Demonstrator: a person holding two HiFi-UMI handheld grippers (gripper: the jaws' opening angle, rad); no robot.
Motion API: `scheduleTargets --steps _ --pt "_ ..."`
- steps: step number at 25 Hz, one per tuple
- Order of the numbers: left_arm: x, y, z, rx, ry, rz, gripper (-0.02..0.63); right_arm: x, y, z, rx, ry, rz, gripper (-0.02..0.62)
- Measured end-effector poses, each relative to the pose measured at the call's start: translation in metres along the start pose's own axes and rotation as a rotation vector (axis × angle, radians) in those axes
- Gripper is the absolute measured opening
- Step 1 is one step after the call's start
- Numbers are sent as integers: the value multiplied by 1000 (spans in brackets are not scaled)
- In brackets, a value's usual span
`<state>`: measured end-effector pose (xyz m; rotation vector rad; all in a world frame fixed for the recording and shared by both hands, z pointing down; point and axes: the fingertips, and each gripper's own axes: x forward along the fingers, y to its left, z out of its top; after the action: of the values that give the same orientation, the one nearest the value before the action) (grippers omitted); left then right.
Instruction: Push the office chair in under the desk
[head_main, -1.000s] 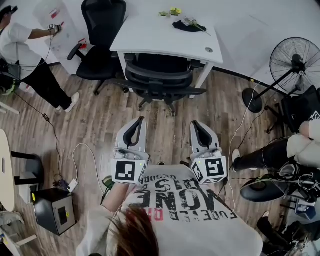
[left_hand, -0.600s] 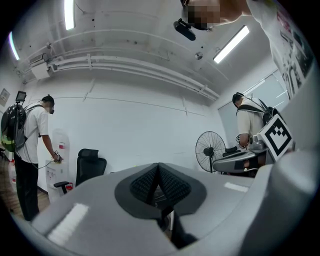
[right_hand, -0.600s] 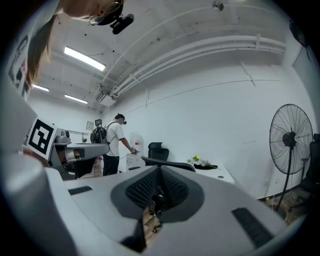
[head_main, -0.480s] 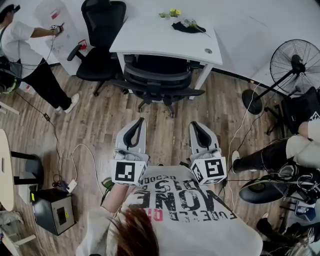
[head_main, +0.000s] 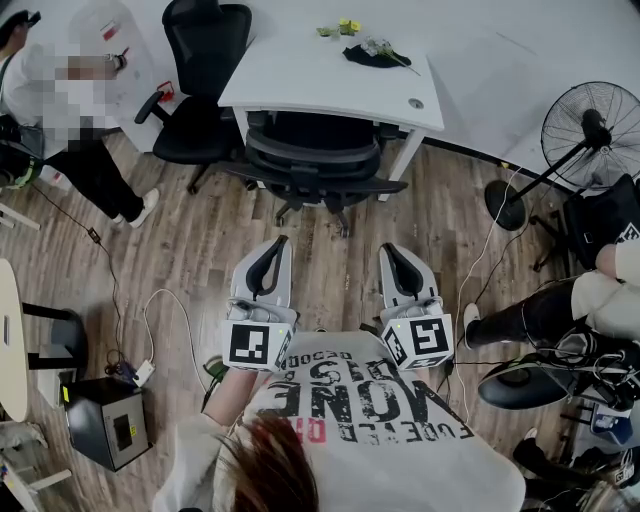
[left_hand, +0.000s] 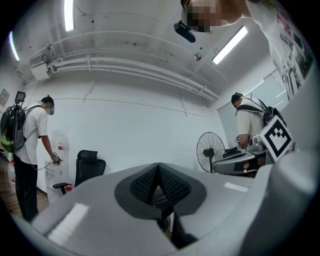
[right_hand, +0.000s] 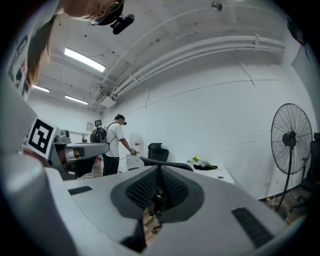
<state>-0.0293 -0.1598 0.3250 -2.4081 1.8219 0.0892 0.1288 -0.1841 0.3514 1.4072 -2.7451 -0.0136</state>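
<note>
Left gripper: fingers were pressed together, ribbed pads meeting along a centre seam, with nothing clamped between them. Right gripper: fingers were likewise together and held nothing. In the head view the two grippers lay side by side in front of the person's chest, left and right, both pointing across the wooden floor toward the office chair and well apart from it. The office chair was black, with its seat tucked beneath the near edge of the white surface, while its backrest and armrests stood out on the person's side. The top of the backrest showed as a dark arc just above the fingers in the right gripper view. On the far part of the surface lay a dark bundle with small yellow-green flowers. A second black chair stood just left of the surface, against the wall. A standing person in a white shirt was at the far left, with a hand at a white dispenser. A pedestal fan stood to the right. A seated person's legs showed at the right edge. A black box and loose cables rested on the floor at lower left.
</note>
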Motion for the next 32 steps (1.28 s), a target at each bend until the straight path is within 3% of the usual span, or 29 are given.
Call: scheduleTargets --steps 32 --pt "6 -3 -1 -11 10 3 12 2 -7 0 -1 6 11 26"
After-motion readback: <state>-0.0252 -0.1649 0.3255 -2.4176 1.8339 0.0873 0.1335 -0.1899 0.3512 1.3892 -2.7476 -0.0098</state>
